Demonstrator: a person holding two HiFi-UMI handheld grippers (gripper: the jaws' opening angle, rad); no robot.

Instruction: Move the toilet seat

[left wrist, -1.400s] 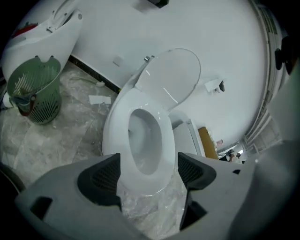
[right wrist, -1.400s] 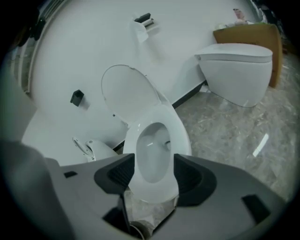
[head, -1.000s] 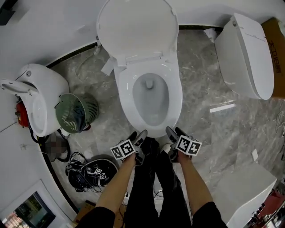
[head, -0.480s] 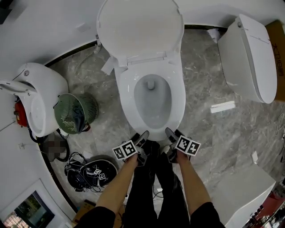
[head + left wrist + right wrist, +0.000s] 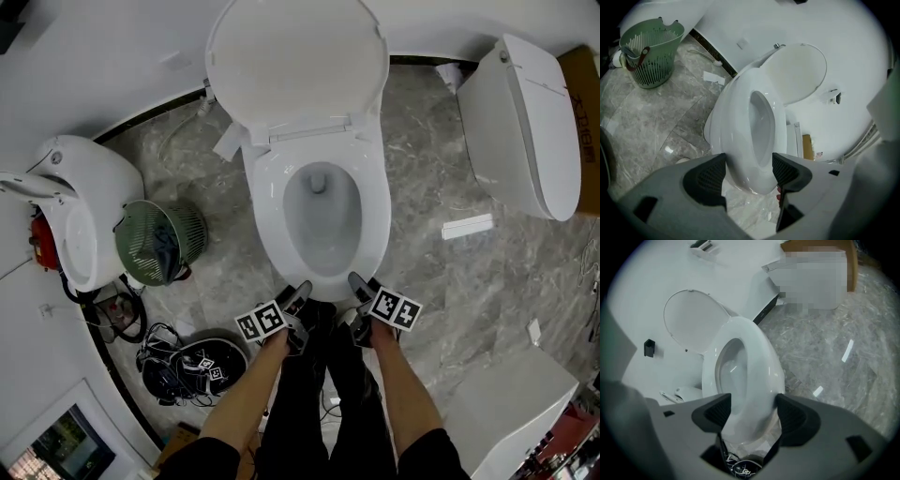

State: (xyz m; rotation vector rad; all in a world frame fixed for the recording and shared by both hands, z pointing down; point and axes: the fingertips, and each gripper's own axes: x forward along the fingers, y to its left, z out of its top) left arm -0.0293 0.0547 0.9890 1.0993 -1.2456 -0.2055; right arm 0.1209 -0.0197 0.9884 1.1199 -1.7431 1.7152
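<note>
The white toilet stands in the middle of the head view with its lid [image 5: 295,56] raised against the wall. The seat [image 5: 375,220] lies flat on the bowl rim. My left gripper [image 5: 293,292] hovers just short of the bowl's front edge, left of centre. Its jaws have just been closing but still stand apart, and the seat's front tip [image 5: 752,173] shows in the gap, untouched by the pads. My right gripper [image 5: 366,281] is at the front edge right of centre. Its jaws have opened a little, and the seat's nose [image 5: 754,394] shows between them.
A green slatted basket [image 5: 159,242] stands on the marble floor left of the bowl, beside a white fixture [image 5: 80,202]. A second closed toilet [image 5: 520,122] is at the right. Cables and a headset [image 5: 192,366] lie at the lower left. The person's black-clad legs [image 5: 323,394] stand behind the grippers.
Both grippers stay at the bowl's front edge. The head view has shifted slightly, so the toilet sits a little lower in the picture. The lid and seat have not moved.
</note>
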